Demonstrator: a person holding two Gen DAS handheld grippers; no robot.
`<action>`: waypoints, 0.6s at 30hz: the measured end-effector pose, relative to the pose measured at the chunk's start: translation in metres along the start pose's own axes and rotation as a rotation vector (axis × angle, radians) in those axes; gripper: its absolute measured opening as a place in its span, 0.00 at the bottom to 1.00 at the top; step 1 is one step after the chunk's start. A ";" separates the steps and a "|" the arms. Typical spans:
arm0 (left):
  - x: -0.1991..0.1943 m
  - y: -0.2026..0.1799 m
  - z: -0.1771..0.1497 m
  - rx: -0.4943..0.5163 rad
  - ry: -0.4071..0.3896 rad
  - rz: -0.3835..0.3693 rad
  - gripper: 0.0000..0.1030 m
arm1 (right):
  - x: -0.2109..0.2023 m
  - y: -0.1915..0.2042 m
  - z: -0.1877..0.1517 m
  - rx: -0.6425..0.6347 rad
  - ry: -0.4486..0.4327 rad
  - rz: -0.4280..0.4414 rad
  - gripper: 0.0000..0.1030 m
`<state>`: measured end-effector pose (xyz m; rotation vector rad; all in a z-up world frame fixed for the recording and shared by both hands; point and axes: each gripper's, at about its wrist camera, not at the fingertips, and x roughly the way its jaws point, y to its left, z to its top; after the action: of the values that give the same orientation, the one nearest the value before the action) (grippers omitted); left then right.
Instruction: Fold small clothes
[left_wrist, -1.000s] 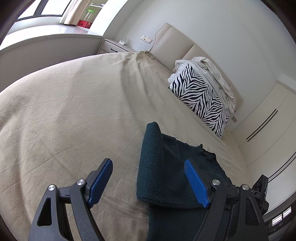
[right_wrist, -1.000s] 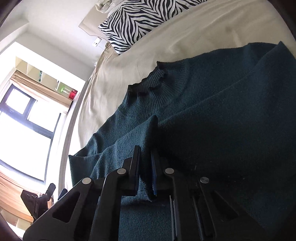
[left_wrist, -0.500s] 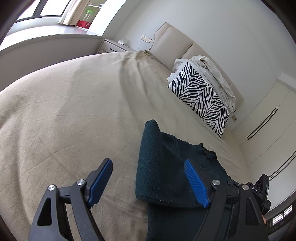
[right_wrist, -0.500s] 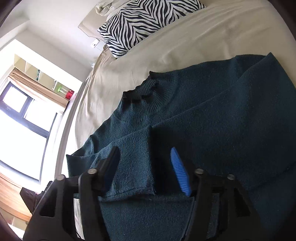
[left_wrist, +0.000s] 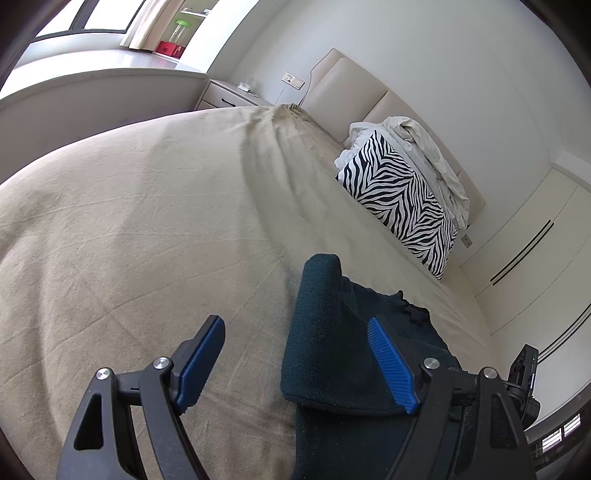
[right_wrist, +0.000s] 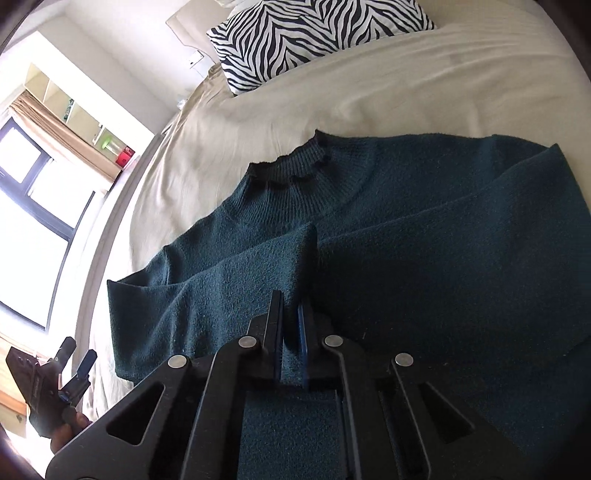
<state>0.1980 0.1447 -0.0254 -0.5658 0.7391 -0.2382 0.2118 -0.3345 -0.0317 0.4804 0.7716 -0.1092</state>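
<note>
In the left wrist view, the left tongs (left_wrist: 295, 360) are standing wide open above the beige bed cover (left_wrist: 155, 229), and nothing is lying between their blue pads. The dark teal knitted sweater (left_wrist: 332, 354) is lying on the bed just beside the right pad, with one sleeve already laid over the body, so that a thick folded edge is showing. I am counting here one sweater, one zebra-striped pillow (left_wrist: 399, 195) at the headboard, and one crumpled white sheet (left_wrist: 424, 147) lying on top of this pillow. A small part of the other tool is showing at the right border.

In the right wrist view, the right tongs (right_wrist: 291, 343) have just been closing and are now standing closed; the edge of the folded sleeve seems to be pinched between them, though the dark knit is making this hard to confirm. The sweater (right_wrist: 424, 258) is lying flat with its ribbed collar pointing to the pillow (right_wrist: 306, 33). Both sleeves, two in all, are lying across the front. The left tongs (right_wrist: 79, 373), held by a hand, are appearing at the lower left corner.

In my judgement the sleeve step is finished or almost finished. The folding of the body, bottom towards collar, is remaining.
</note>
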 end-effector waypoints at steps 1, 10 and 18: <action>0.000 0.000 0.000 0.000 -0.001 0.001 0.79 | -0.005 -0.005 0.004 0.016 -0.011 0.007 0.06; 0.002 -0.004 -0.001 0.019 -0.002 0.007 0.79 | -0.023 -0.058 0.015 0.103 -0.022 -0.059 0.06; 0.025 -0.043 0.003 0.128 0.047 -0.019 0.68 | -0.013 -0.074 0.009 0.110 -0.025 -0.088 0.06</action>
<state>0.2178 0.1007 -0.0138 -0.4473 0.7583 -0.3143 0.1883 -0.4048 -0.0447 0.5484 0.7650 -0.2400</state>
